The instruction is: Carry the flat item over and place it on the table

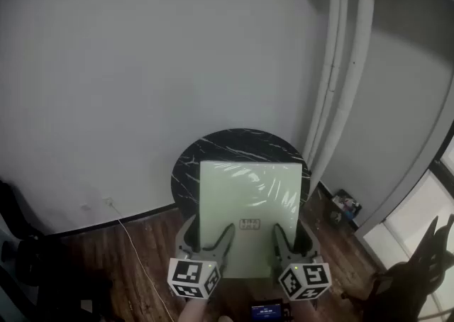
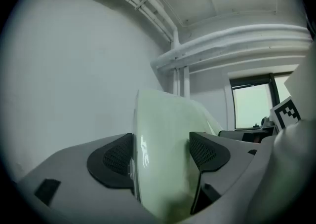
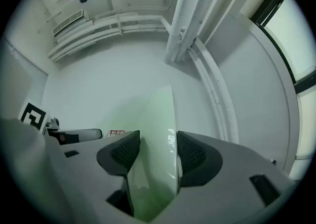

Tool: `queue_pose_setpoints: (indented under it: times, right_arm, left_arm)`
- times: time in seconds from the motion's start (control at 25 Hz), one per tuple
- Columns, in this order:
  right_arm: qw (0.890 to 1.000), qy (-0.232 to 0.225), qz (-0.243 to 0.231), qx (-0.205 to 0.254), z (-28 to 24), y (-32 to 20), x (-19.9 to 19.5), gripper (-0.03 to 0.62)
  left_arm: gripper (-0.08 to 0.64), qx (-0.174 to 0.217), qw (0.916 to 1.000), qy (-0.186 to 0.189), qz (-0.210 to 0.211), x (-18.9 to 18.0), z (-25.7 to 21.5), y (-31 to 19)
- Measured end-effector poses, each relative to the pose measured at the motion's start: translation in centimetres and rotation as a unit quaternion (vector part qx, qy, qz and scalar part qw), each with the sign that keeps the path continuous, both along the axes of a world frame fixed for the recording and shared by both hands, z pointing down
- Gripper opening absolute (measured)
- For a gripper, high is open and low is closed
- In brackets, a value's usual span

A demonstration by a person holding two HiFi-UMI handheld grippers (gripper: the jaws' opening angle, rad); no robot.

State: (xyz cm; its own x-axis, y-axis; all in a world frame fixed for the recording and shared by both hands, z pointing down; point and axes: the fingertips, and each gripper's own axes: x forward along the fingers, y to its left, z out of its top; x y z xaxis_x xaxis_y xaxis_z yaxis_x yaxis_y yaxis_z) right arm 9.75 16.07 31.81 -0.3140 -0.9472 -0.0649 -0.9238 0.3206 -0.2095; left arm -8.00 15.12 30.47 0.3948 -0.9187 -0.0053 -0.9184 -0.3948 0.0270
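**Both grippers clamped on flat item, held over round bench**

- The flat item (image 1: 248, 193) is a pale green square panel in glossy film, with a small printed label (image 1: 249, 224) near its near edge. It lies roughly level.
- The left gripper (image 1: 207, 234) takes the near edge at the left corner. In the left gripper view the panel fills the gap and both ribbed black fingers (image 2: 116, 159) press on its faces, so it is grasped, not released.
- The right gripper (image 1: 294, 235) takes the same edge at the right corner. The right gripper view shows the same thing: the panel stands edge-on between the fingers (image 3: 193, 156) with the pads tight against it.
- Both grippers point level and sit side by side, with their marker cubes (image 1: 193, 278) towards the camera.
- The bench (image 1: 186, 164) is a round black top with white marble veining. In the head view the panel covers most of its middle and right, leaving the dark rim showing at left and far side.
- The panel's near edge, where the grippers hold it, overhangs the bench rim. No view shows whether the far part touches the top or sits above it.
- Around it: a white wall (image 1: 142, 65), white pipes (image 1: 340, 65) running up at right, a dark wood floor (image 1: 149, 232) and a thin white cable (image 1: 131, 242) trailing across it.
- A small dark device with a lit screen (image 1: 268, 311) is at the bottom edge, between the cubes.
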Motion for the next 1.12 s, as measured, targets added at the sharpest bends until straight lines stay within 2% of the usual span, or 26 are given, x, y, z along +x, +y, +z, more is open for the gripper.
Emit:
queue_pose_setpoints:
  times: [0.52,0.88,1.12]
  right_arm:
    - [0.999,0.015,-0.034,0.003,-2.3,7.0,2.5,0.229]
    - [0.999,0.013,-0.045,0.027,-4.0,9.0,4.9,0.229]
    - [0.999,0.011,-0.049,0.020,-3.2,9.2,5.7,0.229]
  left_arm:
    - [0.371,0.011,0.9992,0.027,-0.028,2.2,-1.4,8.1]
    - [0.371,0.035,0.9979,0.039,-0.039,4.5,-2.9,10.8]
    - [0.371,0.030,0.9979,0.039,-0.043,5.4,-2.0,11.0]
